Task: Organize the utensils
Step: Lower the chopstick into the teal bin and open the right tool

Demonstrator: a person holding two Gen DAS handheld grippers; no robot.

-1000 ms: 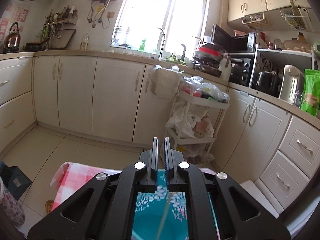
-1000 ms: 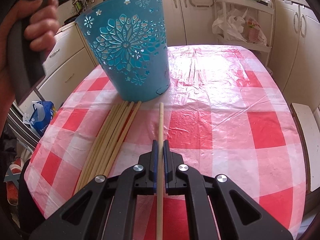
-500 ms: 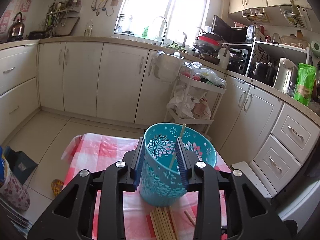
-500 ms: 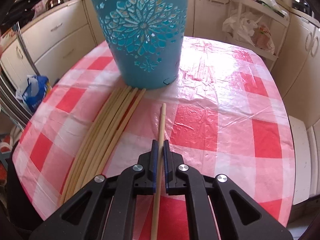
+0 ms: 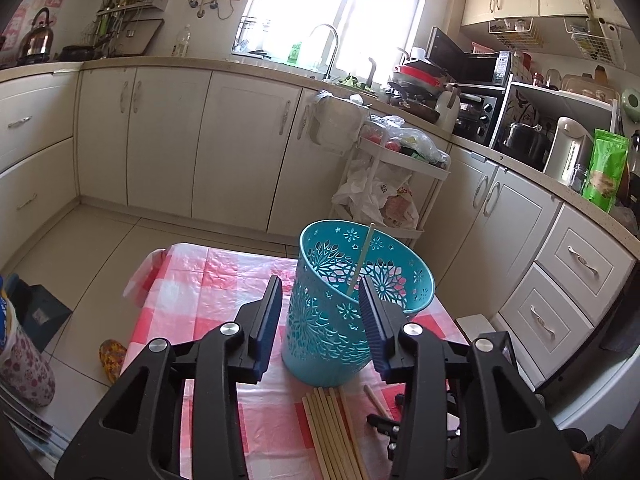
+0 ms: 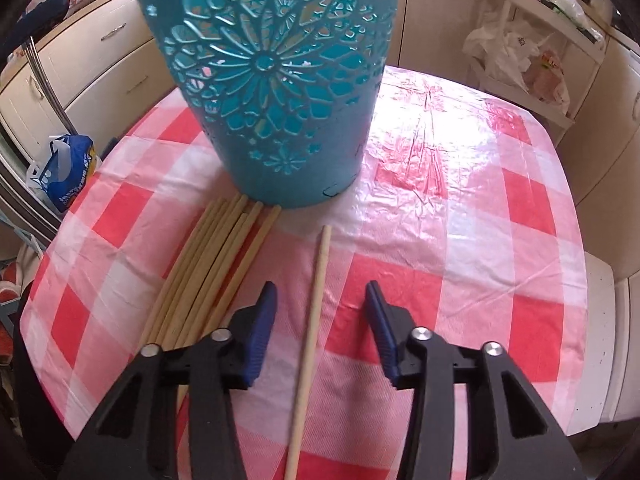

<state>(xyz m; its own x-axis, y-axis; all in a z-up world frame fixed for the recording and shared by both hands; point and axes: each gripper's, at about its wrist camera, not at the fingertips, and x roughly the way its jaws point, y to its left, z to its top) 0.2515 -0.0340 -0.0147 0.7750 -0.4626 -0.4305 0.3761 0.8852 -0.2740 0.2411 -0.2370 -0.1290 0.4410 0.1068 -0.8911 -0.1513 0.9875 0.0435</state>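
Right wrist view looks down on a round table under a red-and-white checked plastic cloth [image 6: 500, 240], where a single pale wooden chopstick [image 6: 314, 308] lies apart from the bundle of pale wooden chopsticks [image 6: 212, 272] at its left. The loose stick runs straight up the middle between the right gripper [image 6: 320, 320]'s blue pads, which stand clear of it on both sides; the jaws are opening, so nothing is clamped. That alignment suggests this stick has been singled out so it can be lifted alone. At the far end of the sticks stands the teal plastic basket with cut-out flower pattern [image 6: 264, 80], placed close so each stick has a short trip.

Left wrist view shows the left gripper [image 5: 320, 312] straddling the basket [image 5: 320, 328], jaws opening and pads off its wall; one chopstick [image 5: 360, 256] already leans inside against the rim.

A second ago both tools were pinched shut, the right one on the loose stick, the left one right over the basket's mouth. Since then both have let go, and the left has drawn back toward the near side.
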